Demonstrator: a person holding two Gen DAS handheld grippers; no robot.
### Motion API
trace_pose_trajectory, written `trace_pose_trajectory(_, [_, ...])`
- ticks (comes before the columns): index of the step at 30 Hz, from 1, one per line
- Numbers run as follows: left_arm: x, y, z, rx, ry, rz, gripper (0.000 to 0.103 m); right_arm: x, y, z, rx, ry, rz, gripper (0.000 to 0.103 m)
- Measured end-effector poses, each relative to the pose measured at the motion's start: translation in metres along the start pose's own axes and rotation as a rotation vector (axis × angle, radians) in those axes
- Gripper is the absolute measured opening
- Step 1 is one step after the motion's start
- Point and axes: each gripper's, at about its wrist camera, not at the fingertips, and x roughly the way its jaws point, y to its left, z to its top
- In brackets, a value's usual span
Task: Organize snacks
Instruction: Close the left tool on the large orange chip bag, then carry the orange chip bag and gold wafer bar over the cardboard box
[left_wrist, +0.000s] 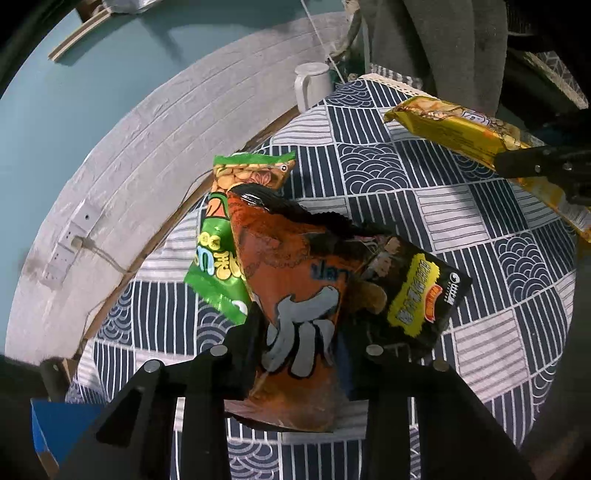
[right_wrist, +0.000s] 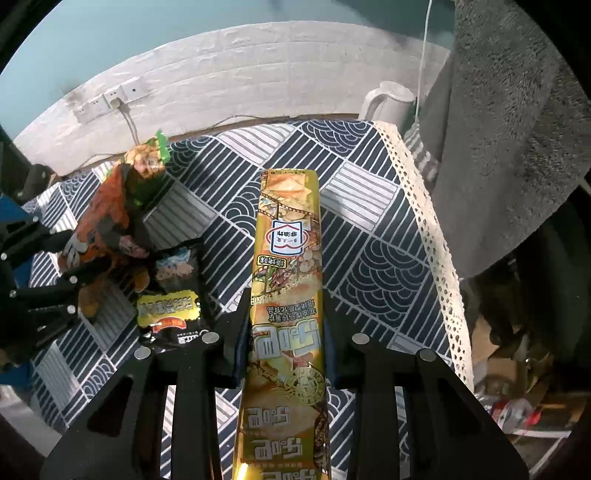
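Note:
My left gripper (left_wrist: 301, 332) is shut on an orange snack bag (left_wrist: 295, 280) and holds it over the patterned tablecloth (left_wrist: 480, 314). Beside it lie a green snack bag (left_wrist: 221, 254) on the left and a black snack bag (left_wrist: 417, 291) on the right. My right gripper (right_wrist: 286, 314) is shut on a long yellow snack pack (right_wrist: 286, 258), held lengthwise above the cloth. That pack also shows in the left wrist view (left_wrist: 461, 133), at the upper right. The orange bag (right_wrist: 107, 214) and black bag (right_wrist: 173, 295) show at the left of the right wrist view.
A white mug (left_wrist: 312, 86) stands at the table's far edge by the white brick wall (left_wrist: 147, 147). A grey cloth (right_wrist: 509, 129) hangs at the right. A wall socket with a cable (right_wrist: 114, 101) is behind. A blue box corner (left_wrist: 55, 424) sits at lower left.

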Motion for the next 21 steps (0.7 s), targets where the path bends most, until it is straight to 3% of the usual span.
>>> trace_pose_trajectory(11, [-0.044, 0.009, -0.021, -0.087, -0.029, -0.027, 0.034, -0.027, 0.015, -0.007, -0.026, -0.049, 0.015, 0.030])
trace_pose_trajectory(21, [-0.098, 0.024, -0.049, -0.147, -0.066, 0.002, 0.034, -0.053, 0.045, -0.016, -0.074, -0.075, 0.059, 0.030])
